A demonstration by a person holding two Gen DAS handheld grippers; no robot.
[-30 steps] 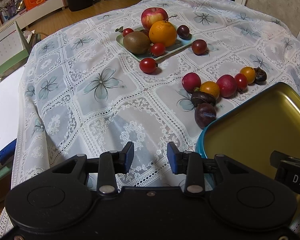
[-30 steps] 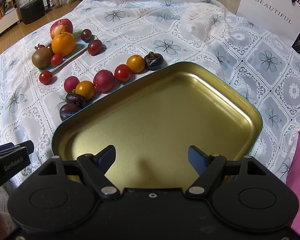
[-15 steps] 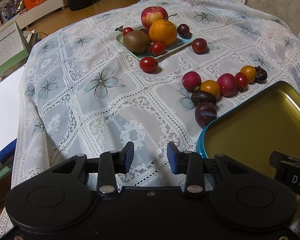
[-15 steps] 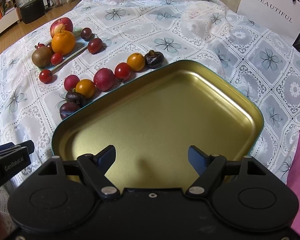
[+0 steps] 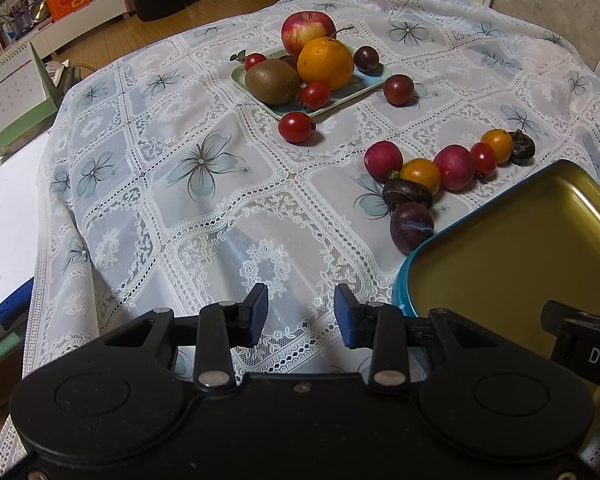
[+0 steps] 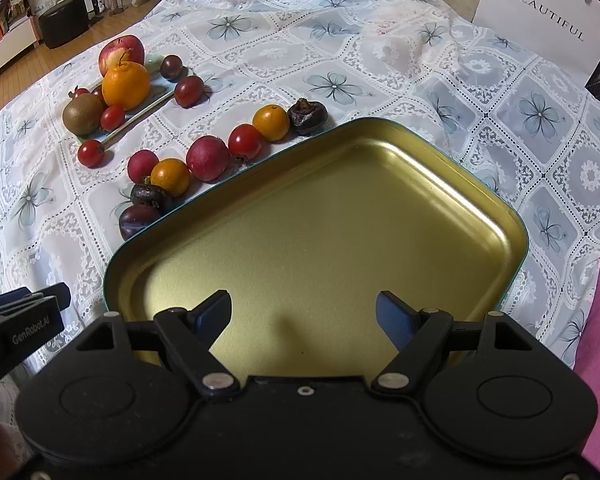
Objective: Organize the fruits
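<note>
Left wrist view first, and the sorting looks barely begun: the left gripper [image 5: 301, 312] sits at the bottom centre, blue pads parted to a middling gap with nothing but the white lace tablecloth [image 5: 204, 216] between them. Upper centre, a pale green rectangular dish [image 5: 374, 80] already carries a red-yellow apple [image 5: 307, 31], a dimpled orange [image 5: 325, 65], a fuzzy brown kiwi [image 5: 272, 81] and a few glossy little red fruits. At the right, a loose string of small round fruits [image 5: 440, 172], red, orange and dark purple, lies on the cloth just beside the gold-lined metal tray with a teal rim [image 5: 404, 276], which holds nothing in the part visible here. Over to the right wrist view: the right gripper [image 6: 303, 310] hovers low in frame over that smooth brassy tray, jaws spread wide and empty. The tray's whole floor shows bare here, so by my reading every loose fruit, scattered left of centre, is yet to be placed.
</note>
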